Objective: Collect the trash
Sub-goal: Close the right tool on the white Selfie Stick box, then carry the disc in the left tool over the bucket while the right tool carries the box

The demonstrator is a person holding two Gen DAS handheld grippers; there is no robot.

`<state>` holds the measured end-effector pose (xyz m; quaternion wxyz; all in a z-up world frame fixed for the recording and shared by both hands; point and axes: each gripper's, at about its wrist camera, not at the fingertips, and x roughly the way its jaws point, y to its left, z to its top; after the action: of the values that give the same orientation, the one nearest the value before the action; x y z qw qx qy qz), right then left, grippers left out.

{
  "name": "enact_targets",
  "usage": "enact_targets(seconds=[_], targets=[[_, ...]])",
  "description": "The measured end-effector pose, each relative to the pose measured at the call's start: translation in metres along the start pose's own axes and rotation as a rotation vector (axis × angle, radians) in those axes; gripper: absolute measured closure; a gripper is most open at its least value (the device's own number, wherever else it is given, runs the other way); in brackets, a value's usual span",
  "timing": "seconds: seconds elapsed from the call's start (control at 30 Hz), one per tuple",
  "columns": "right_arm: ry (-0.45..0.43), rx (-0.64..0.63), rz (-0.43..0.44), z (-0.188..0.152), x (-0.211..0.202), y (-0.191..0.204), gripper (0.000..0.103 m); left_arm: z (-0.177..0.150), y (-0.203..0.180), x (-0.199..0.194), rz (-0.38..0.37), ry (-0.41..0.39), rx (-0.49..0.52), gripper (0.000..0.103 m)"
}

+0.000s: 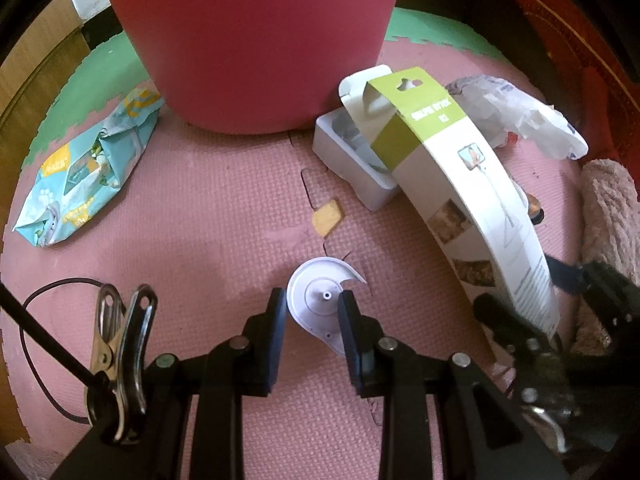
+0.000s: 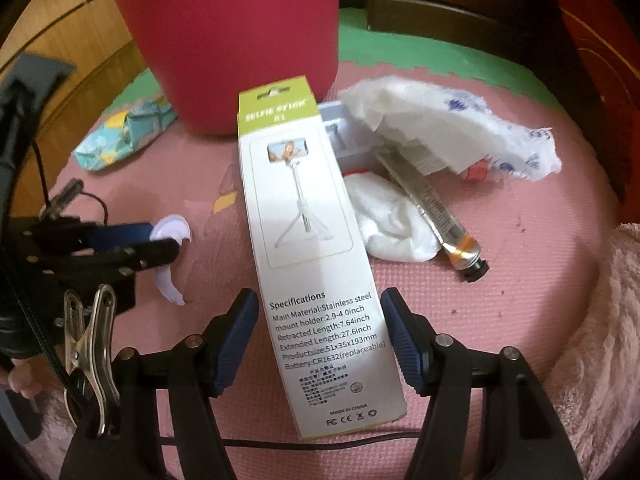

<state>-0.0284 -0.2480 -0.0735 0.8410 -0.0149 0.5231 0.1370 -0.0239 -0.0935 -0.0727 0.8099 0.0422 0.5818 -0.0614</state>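
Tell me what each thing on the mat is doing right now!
Left hand-held gripper: shut on the white plastic disc.
Right hand-held gripper: around the selfie stick box, pads not quite touching.
Selfie stick box: closed, leaning on the white tray.
Red bin: upright on the mat.
Tube: capped, lying flat.
Blue packet: crumpled, lying flat.
Paper wrapper: crumpled.

You have bare pink foam mat [image 1: 208,208] open on your left, between the crumpled teal wrapper [image 1: 84,176] and the tall red plastic bucket [image 1: 256,40]. On your right, the white-and-green selfie-stick carton [image 2: 308,248], the white tray [image 1: 352,160], crumpled tissue [image 2: 460,120] and squeezed tube [image 2: 436,212] crowd the way.
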Motion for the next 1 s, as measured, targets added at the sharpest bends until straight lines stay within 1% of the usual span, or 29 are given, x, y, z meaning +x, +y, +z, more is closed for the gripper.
enact_targets(seconds=[0.07,0.23,0.3,0.53,0.77,1.0], targets=[[0.020,-0.004,-0.006,-0.002,0.004,0.001,0.043,0.000,0.001,-0.002,0.001,-0.006,-0.003,0.076],[0.000,0.014,0.004,-0.003,0.000,-0.002,0.046,-0.002,0.004,-0.013,-0.002,-0.029,-0.016,0.076],[-0.022,0.040,0.013,-0.003,-0.005,-0.006,0.048,-0.004,0.005,-0.019,-0.004,-0.041,-0.022,0.076],[-0.103,0.128,0.080,-0.007,-0.028,-0.020,0.049,-0.007,0.009,-0.049,-0.006,-0.103,-0.044,0.076],[-0.171,0.131,0.137,-0.014,-0.052,-0.011,0.048,-0.005,0.010,-0.078,0.000,-0.162,-0.050,0.076],[-0.213,0.143,0.156,-0.020,-0.070,-0.004,0.049,-0.007,0.015,-0.101,0.001,-0.201,-0.070,0.076]])
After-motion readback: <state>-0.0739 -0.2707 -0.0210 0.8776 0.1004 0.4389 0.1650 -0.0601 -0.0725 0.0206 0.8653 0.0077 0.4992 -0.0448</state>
